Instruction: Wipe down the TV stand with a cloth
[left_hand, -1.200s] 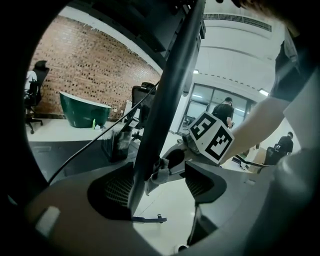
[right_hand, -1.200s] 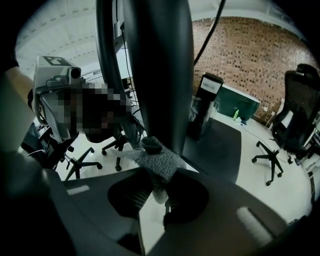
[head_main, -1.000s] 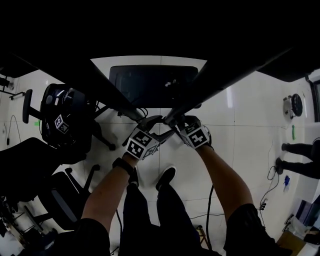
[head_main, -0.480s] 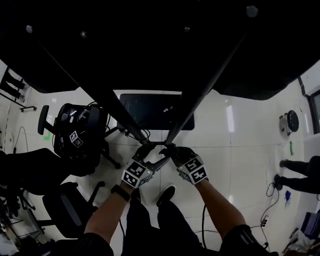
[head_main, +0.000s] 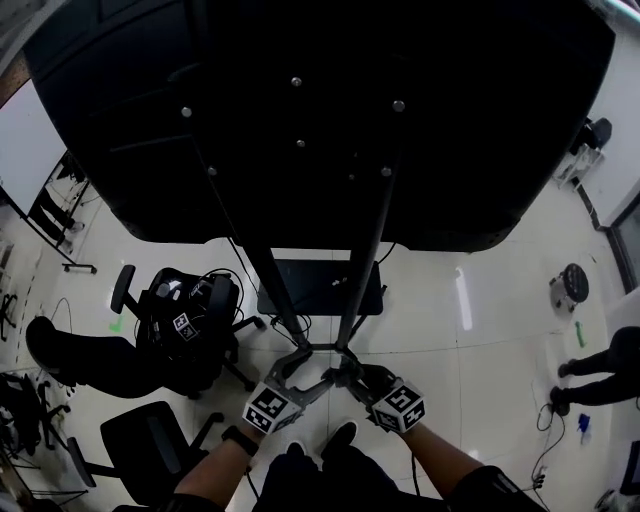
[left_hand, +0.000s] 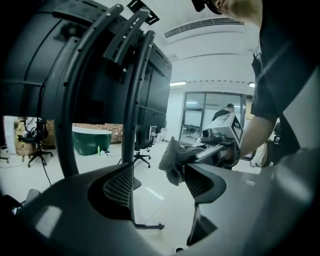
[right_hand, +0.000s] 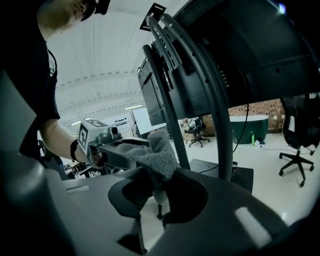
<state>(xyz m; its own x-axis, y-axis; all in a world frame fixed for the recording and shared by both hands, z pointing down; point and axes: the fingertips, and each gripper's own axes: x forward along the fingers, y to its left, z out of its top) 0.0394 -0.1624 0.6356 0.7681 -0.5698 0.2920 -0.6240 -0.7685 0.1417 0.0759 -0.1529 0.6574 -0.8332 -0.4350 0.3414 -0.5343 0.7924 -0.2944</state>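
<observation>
Two grippers worked close against the TV stand. The right gripper pinched a bunched grey cloth between its jaws, just beside one stand upright. The left gripper had its jaws spread and held nothing, with another upright rising just behind them. Beyond, the stand's black base plate lay on the white floor, and an office chair stood left of the stand.
</observation>
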